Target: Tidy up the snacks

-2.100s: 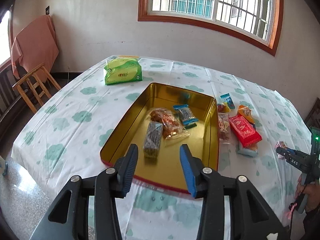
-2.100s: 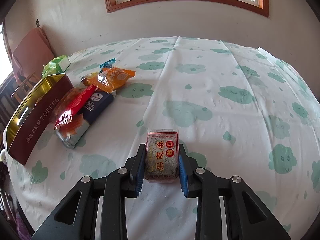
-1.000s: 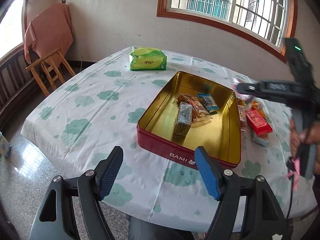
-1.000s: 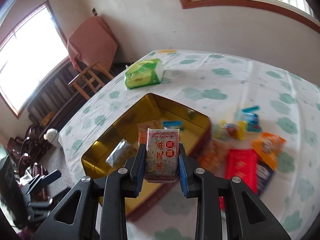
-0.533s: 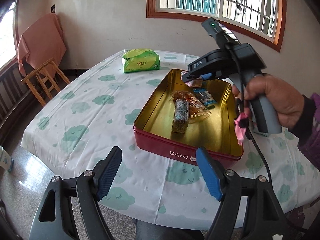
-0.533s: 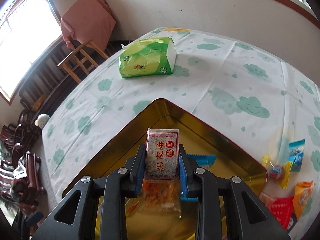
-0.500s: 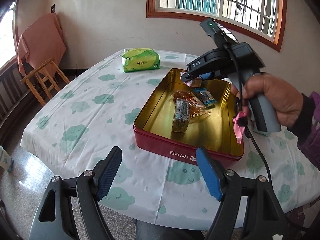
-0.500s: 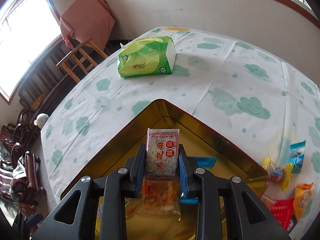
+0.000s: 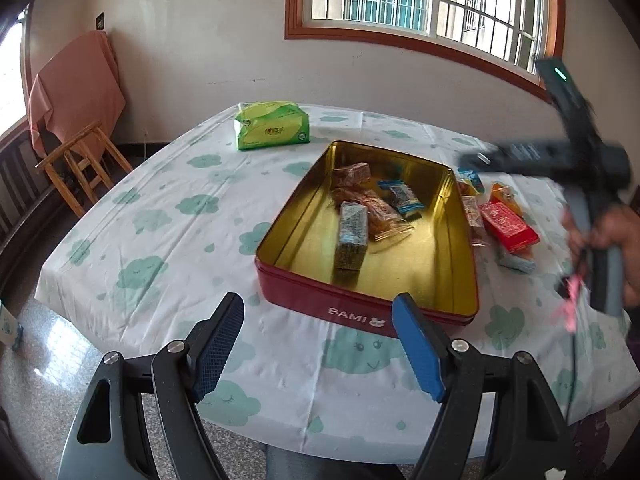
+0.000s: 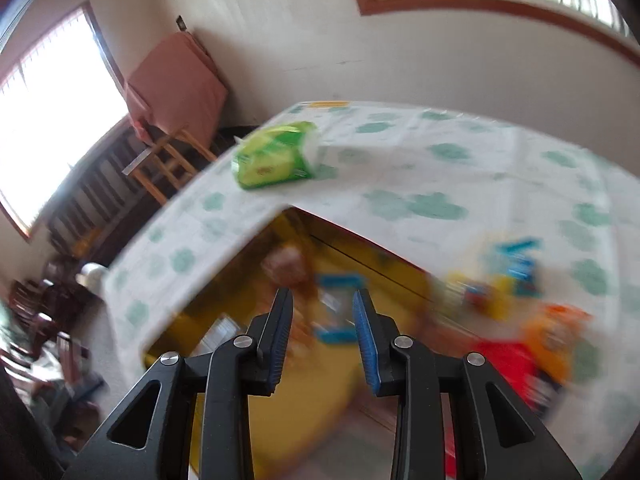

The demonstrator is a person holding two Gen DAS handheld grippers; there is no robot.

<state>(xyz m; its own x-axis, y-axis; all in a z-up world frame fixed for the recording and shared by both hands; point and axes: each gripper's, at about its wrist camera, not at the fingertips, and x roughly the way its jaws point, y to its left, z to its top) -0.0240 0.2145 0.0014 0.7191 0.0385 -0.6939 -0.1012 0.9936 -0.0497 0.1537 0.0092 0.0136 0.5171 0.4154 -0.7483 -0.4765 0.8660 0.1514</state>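
The right gripper, its blue-padded jaws opening with nothing between them, hangs above the gold interior of the red tin, though the right wrist view is smeared by motion blur. From the left wrist camera the same tool appears at the right edge of the frame, blurred, gripped by a person's hand above the loose snacks. The left gripper stands wide open and empty, held off the near edge of the table, its fingers framing the near red wall of the tin, which is lettered BAMI. Inside the tin lie a grey-speckled bar, an orange-brown packet just beside it, a blue-edged wrapper and, toward the far end, a small brown packet. To the right of the tin, on the cloud-print tablecloth, sit a red packet, an orange packet and several smaller sweets. A green tissue pack rests near the table's far edge. A wooden stool stands by the wall at left.
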